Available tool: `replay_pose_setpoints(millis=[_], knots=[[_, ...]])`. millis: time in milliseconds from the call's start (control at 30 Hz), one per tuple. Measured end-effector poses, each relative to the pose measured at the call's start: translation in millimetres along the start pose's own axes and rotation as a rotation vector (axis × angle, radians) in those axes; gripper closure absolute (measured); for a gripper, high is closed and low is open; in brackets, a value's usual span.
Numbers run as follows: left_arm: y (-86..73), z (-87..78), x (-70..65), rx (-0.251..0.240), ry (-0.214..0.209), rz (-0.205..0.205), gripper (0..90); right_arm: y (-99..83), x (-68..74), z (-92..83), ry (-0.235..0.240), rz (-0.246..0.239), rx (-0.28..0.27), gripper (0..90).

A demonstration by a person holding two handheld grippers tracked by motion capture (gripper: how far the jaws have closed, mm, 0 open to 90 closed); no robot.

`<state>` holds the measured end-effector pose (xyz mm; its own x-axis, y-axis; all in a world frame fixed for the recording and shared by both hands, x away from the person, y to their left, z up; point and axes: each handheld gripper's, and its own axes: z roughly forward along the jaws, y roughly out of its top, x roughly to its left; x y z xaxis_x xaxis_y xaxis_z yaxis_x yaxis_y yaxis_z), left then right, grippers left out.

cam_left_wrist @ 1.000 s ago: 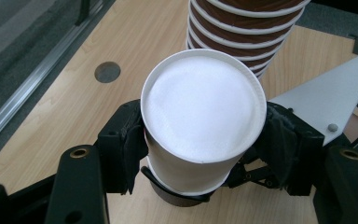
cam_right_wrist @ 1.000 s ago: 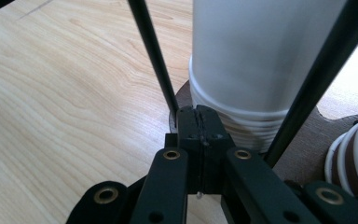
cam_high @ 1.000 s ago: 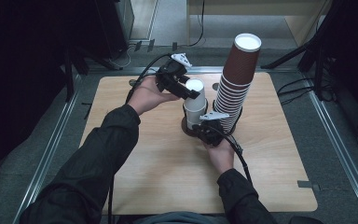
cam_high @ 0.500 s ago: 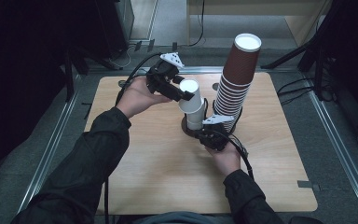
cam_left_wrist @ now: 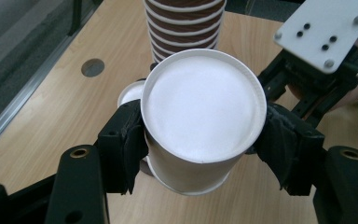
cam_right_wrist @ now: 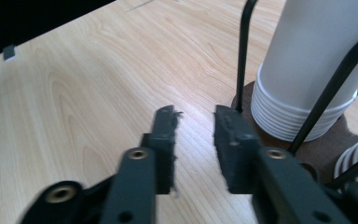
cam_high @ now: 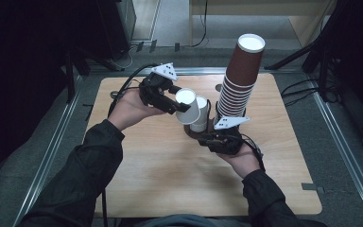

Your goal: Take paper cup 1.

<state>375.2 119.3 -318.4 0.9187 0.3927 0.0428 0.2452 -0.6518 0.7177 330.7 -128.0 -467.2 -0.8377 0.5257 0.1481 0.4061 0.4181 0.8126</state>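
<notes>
My left gripper (cam_high: 183, 105) is shut on a white paper cup (cam_high: 187, 106), held tilted just left of the white cup stack (cam_high: 201, 118). In the left gripper view the pads (cam_left_wrist: 126, 144) press both sides of the cup (cam_left_wrist: 204, 112). A tall brown cup stack (cam_high: 238, 80) stands beside the white stack, both in a wire holder on a dark brown base (cam_right_wrist: 326, 140). My right gripper (cam_right_wrist: 195, 126) hovers over bare wood by that base. Its jaws have just been opening and nothing is between them. It sits in front of the holder (cam_high: 220, 137).
The wooden table (cam_high: 160, 170) has a round hole (cam_left_wrist: 92, 67) near its far side. Thin black holder rods (cam_right_wrist: 242, 51) rise close to the right gripper's jaws. Metal rails and cables run along the floor around the table.
The left gripper has carried the white cup left and off the white stack, tilting it. The right gripper has let go at the stack's base, opened and drawn back toward the person.
</notes>
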Motion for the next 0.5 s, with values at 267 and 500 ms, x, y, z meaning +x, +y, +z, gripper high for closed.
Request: replay_pose_setpoints(millis=[267,500], knots=[[-23.1,1.0,-6.4,0.001,-0.025,-0.014,35.2,-0.9,-2.6,-15.9,0.115,-0.028,0.009,55.5],[-39.5,7.9,-12.0,0.008,-0.049,-0.023,35.2,-2.3,-7.1,-22.4,0.139,-0.029,-0.022,46.9]])
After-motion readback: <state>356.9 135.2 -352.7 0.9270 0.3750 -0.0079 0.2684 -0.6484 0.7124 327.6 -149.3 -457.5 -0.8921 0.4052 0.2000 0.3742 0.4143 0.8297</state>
